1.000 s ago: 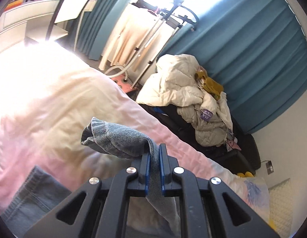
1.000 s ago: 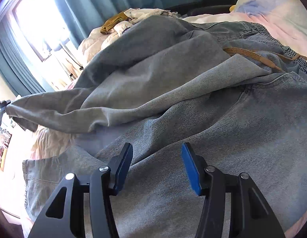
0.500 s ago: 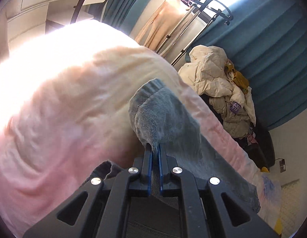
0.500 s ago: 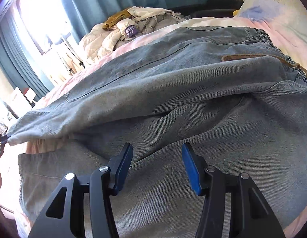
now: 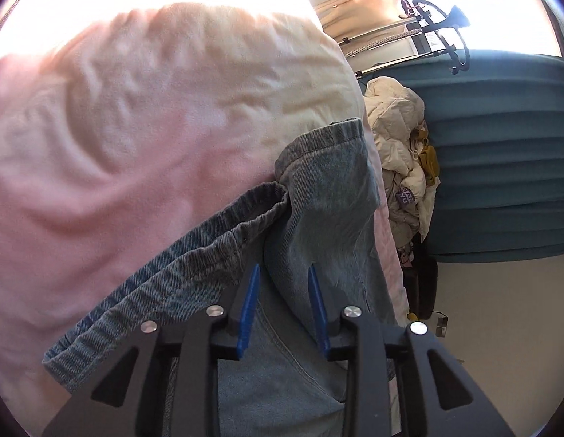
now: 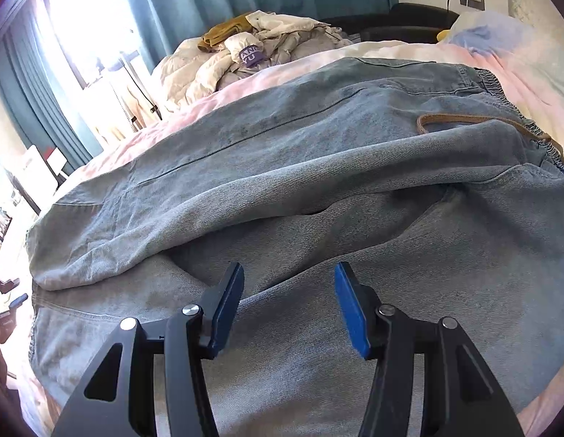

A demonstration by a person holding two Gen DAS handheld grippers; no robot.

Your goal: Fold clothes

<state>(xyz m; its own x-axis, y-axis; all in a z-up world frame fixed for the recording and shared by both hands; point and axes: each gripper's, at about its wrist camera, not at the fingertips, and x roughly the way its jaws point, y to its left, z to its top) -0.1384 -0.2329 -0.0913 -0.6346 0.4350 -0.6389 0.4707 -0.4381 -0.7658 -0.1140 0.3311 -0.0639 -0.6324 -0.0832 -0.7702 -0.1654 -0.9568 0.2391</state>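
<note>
Between your left tongs [image 5: 283, 307], just spread with nothing pinched, lies the jeans [image 6: 282, 189] hem; your right tongs [image 6: 287, 306] hang spread over the thigh. The jeans run lengthwise across the bed [image 5: 118, 127], one leg doubled over the other. Beyond, a purple tag [image 6: 249, 54] reads "ANG YU", cut off.

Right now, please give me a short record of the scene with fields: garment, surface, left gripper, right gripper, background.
garment: jeans, one leg laid over the other
surface: pink bedding
left gripper: jaws have just been opening, hem between the pads, not pinched
right gripper: open, above the jeans, holding nothing
background: pile of clothes, blue curtain
</note>
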